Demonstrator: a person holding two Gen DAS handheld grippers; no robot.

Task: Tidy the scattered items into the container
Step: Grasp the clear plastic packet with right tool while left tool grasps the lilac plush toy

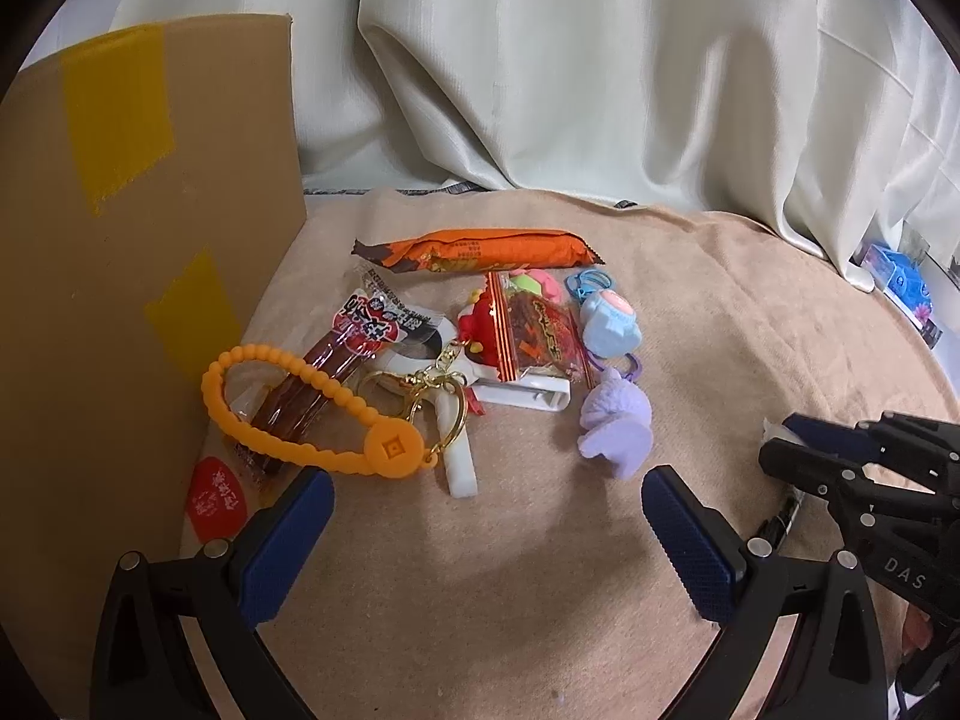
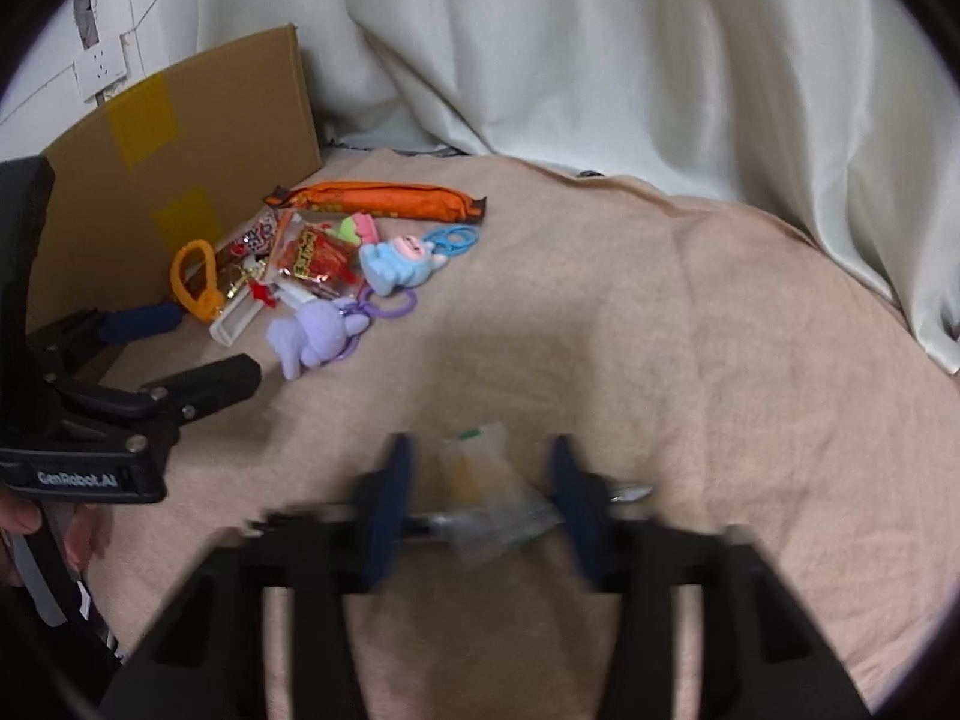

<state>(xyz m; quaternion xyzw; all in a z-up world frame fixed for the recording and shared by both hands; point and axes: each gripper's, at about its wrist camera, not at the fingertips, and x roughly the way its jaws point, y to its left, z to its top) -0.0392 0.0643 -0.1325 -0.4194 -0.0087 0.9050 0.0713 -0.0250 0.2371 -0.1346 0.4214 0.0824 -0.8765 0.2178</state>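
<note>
A heap of small items lies on a beige cloth beside a cardboard box (image 1: 138, 276): an orange snack bar (image 1: 480, 249), an orange bead strap (image 1: 288, 414), a red snack packet (image 1: 534, 330), a blue plush keychain (image 1: 609, 315) and a purple plush keychain (image 1: 615, 423). My left gripper (image 1: 486, 504) is open and empty, just in front of the heap. My right gripper (image 2: 480, 480) is blurred, its jaws apart on either side of a small clear packet (image 2: 486, 480) and a pen (image 2: 630, 489) on the cloth. The heap also shows in the right wrist view (image 2: 324, 258).
The box (image 2: 180, 162) stands at the left of the cloth. A white curtain (image 1: 600, 60) hangs behind. A blue patterned item (image 1: 900, 282) lies at the far right edge. The left gripper shows in the right wrist view (image 2: 174, 354).
</note>
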